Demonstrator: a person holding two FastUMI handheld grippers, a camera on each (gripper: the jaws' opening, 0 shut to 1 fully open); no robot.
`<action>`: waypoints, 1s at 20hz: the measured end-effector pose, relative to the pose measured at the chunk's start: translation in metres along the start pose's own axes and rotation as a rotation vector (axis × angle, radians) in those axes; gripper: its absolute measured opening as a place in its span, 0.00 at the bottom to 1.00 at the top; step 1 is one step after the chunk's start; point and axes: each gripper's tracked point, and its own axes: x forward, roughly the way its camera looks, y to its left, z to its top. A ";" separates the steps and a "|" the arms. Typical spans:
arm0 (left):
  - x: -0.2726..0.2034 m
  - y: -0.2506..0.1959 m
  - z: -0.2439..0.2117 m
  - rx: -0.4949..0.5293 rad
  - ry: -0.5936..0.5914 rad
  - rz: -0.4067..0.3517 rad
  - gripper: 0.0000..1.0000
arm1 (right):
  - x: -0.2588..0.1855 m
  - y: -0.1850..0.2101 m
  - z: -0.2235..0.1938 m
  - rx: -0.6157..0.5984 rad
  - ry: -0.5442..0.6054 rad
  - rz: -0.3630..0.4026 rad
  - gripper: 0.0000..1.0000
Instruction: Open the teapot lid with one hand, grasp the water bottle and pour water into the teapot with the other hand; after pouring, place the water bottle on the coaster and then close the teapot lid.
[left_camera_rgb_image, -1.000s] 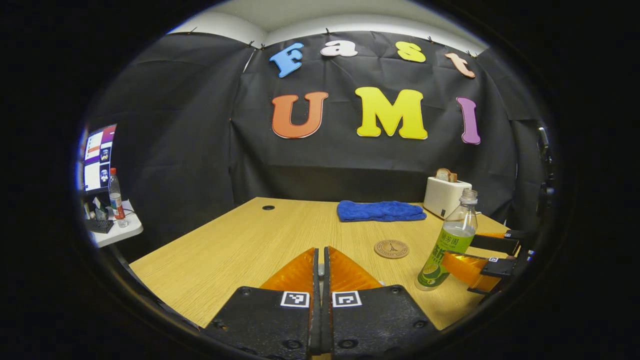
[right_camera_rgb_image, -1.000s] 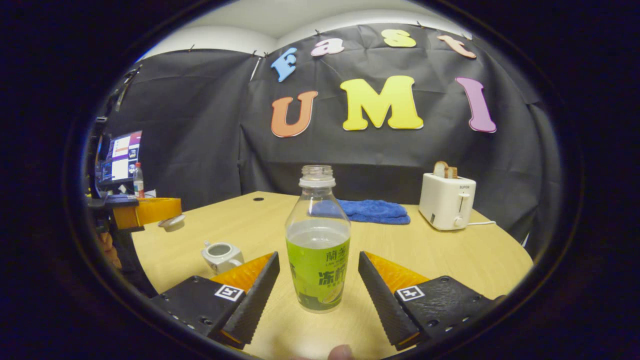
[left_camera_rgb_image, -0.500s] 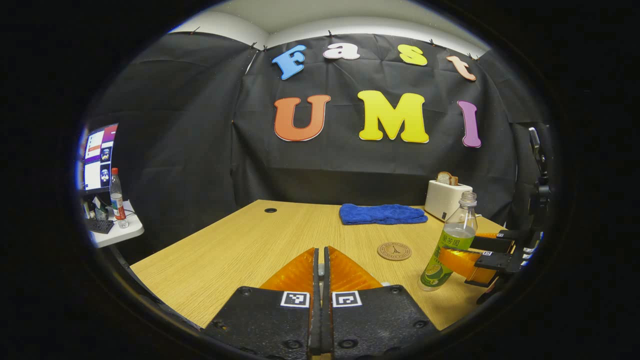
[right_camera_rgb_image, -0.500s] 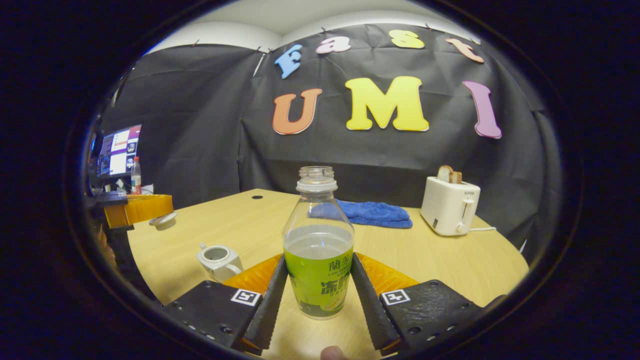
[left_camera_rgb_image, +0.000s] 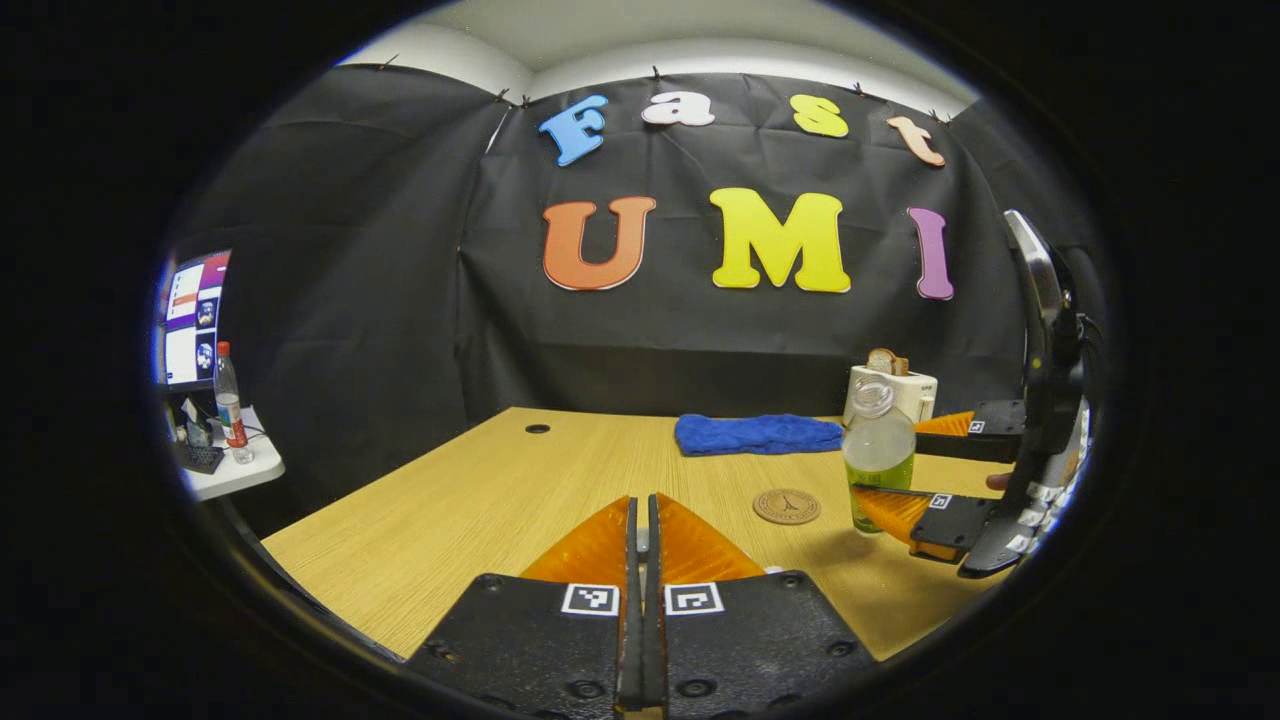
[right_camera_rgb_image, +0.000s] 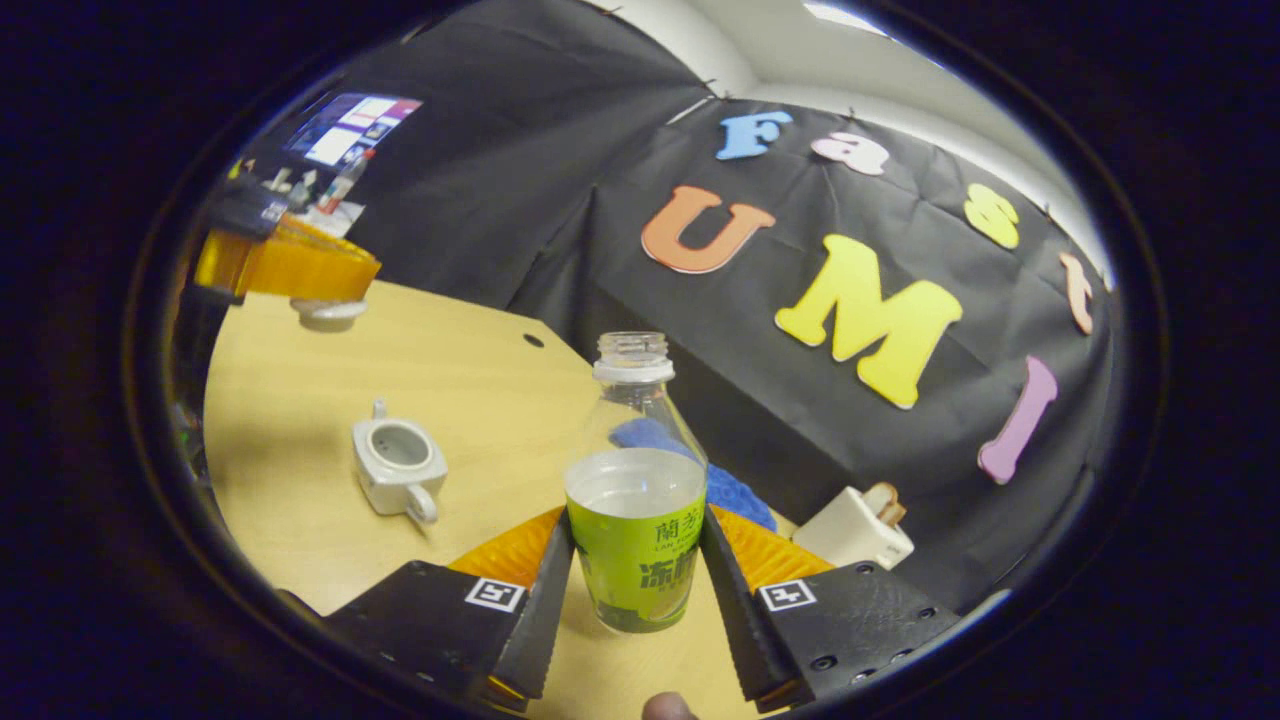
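Clear plastic, uncapped and roughly half full under its green label, the water bottle (right_camera_rgb_image: 636, 500) sits clamped between both fingers of the right hand-held gripper (right_camera_rgb_image: 636, 580), lifted off the wooden surface (right_camera_rgb_image: 300, 420) in the left gripper view; its long axis runs along the gripper's line of sight, neck pointing away; the white teapot (right_camera_rgb_image: 398, 472) stands lidless on the surface ahead and to the left of the bottle, mouth up, so the pour, as I judge it, calls for a carry leftward and a tilt of the neck over that opening; the left hand-held gripper (right_camera_rgb_image: 300, 270) hangs beyond the teapot, pinching the teapot lid (right_camera_rgb_image: 324, 312) aloft; in its own view the fingers stand together; the round coaster (left_camera_rgb_image: 786, 506) lies just beside the bottle.
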 end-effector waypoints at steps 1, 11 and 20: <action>0.001 0.002 0.000 -0.013 0.003 -0.007 0.02 | 0.004 0.001 -0.001 -0.050 0.003 -0.001 0.70; 0.011 0.028 -0.004 -0.026 -0.001 0.013 0.03 | 0.019 0.024 -0.007 -0.525 0.000 -0.047 0.70; 0.010 0.040 -0.006 -0.022 0.009 0.018 0.02 | 0.038 0.035 0.006 -0.870 -0.040 -0.067 0.70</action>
